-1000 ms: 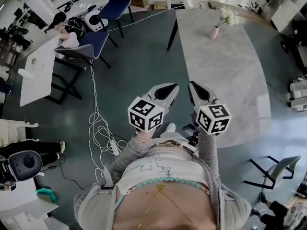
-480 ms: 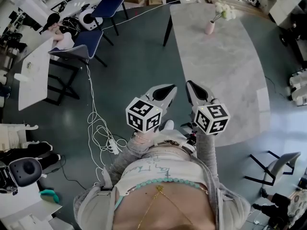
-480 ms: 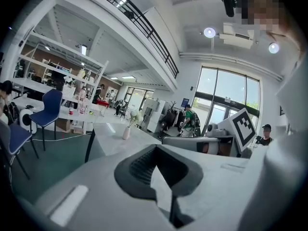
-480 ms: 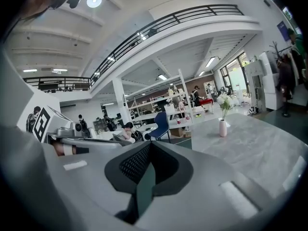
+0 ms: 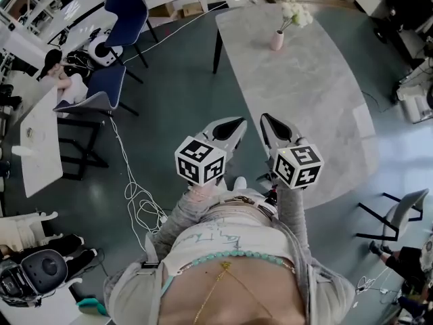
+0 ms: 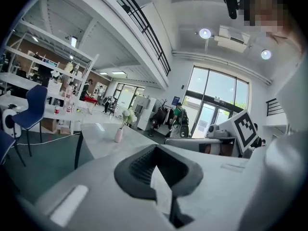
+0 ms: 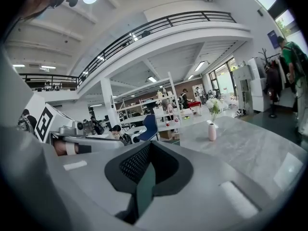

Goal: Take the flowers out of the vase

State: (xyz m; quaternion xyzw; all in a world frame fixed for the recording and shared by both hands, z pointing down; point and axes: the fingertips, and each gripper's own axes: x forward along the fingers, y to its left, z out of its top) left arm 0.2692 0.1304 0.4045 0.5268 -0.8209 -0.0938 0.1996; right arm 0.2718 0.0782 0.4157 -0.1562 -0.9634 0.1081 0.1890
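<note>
Floor: the dark teal-grey floor (image 5: pixel 176 100) fills most of the head view.
Counter: the long grey marble-patterned counter (image 5: pixel 304 93) runs from the top centre down to the right, on dark legs. Its near end lies just beside the right hand-held gripper in the head view.
Person: the person's torso in a pale printed top (image 5: pixel 230 256) fills the bottom centre, with both grey sleeves reaching forward.
Chairs: two blue moulded chairs (image 5: pixel 128 5) stand at the upper left, well apart from the counter.
Cable: a loose white cable (image 5: pixel 139 202) lies coiled on the floor to the person's left.
Left hand-held gripper: the left hand-held gripper (image 5: pixel 238 123) is held over the floor ahead of the body, pointing up-frame. Its own view shows the dark-padded jaws drawn together with nothing between them.
Right hand-held gripper: the right hand-held gripper (image 5: pixel 266 119) is level with the left and near it. Its jaws are likewise pressed together and hold nothing.
Vase: the small pink ceramic vase (image 5: pixel 277 40) stands upright near the counter's far end, well apart from both grippers.
Flowers: the white flowers (image 5: pixel 295 13) sit in the vase, stems in its neck and blooms leaning to the right.
</note>
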